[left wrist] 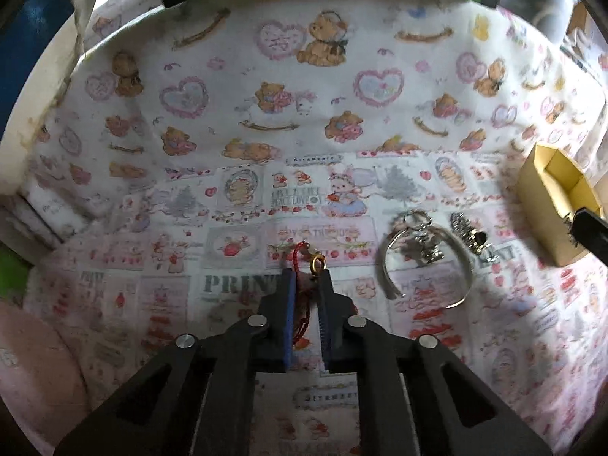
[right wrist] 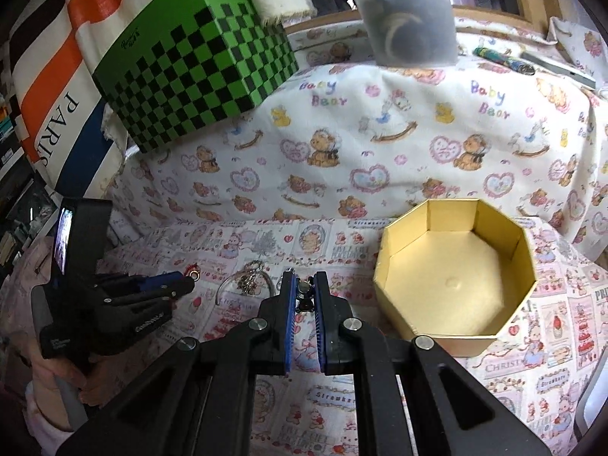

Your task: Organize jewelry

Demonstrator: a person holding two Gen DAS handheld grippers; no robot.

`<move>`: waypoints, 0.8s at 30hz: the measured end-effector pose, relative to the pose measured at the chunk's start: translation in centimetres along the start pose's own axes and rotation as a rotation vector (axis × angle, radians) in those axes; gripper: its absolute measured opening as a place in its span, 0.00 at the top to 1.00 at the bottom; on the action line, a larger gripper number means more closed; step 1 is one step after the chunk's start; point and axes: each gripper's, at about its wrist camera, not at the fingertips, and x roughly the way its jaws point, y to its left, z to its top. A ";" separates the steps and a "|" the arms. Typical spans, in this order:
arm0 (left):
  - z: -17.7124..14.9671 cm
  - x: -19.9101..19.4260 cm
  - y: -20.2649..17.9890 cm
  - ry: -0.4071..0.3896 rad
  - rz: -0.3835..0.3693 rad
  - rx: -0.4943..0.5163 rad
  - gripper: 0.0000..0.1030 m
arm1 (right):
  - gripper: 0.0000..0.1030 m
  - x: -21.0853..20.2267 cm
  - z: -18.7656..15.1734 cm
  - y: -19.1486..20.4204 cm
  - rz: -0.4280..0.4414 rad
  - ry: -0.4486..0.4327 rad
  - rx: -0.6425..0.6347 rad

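Clearly, the red beaded strand (left wrist: 302, 306) is a thin, limp and very light thing: it hangs loose between the jaws of the left gripper (left wrist: 306, 285), which are clenched on it. Its small gold ring (left wrist: 317, 265) sticks out just past the jaw tips. Such a cord probably slips easily through flat pads and bends wherever it is taken, so the safest hold seems to be near the ring, where the strand is thickest. It is likely not fragile, but a hard pull could break the thread.

The right gripper (right wrist: 304, 285) has its jaws clenched on a small piece of dark and silver jewelry (right wrist: 304, 296). It looks stiff and smooth, maybe slippery, and what it is exactly cannot be told.

To the right of the left jaws, on the printed cloth (left wrist: 228, 228), lie a silver bangle (left wrist: 425, 266) and a small silver charm (left wrist: 427, 249) inside its curve, with a chunky metal band (left wrist: 465, 231) just beside them. The bangle looks rigid and open at one end, so it should be taken across its thin wire, not at the gap. The band will probably sag when it is lifted.

To the right of the right jaws stands the open yellow box (right wrist: 456, 277), with nothing in it. Far behind, a green chequered box (right wrist: 197, 60) rests on the bear-print fabric.
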 end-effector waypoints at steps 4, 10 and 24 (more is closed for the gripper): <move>0.4 -1.3 1.0 -0.050 -0.032 -0.026 0.92 | 0.90 -0.8 0.3 -0.5 0.002 -0.018 0.017; 0.7 -4.4 1.0 -0.140 -0.135 -0.041 0.92 | 0.90 -2.1 0.7 -1.0 0.008 -0.057 0.052; 3.8 -9.6 -6.9 -0.335 -0.529 0.001 0.92 | 0.90 -6.1 3.1 -7.3 -0.029 -0.123 0.243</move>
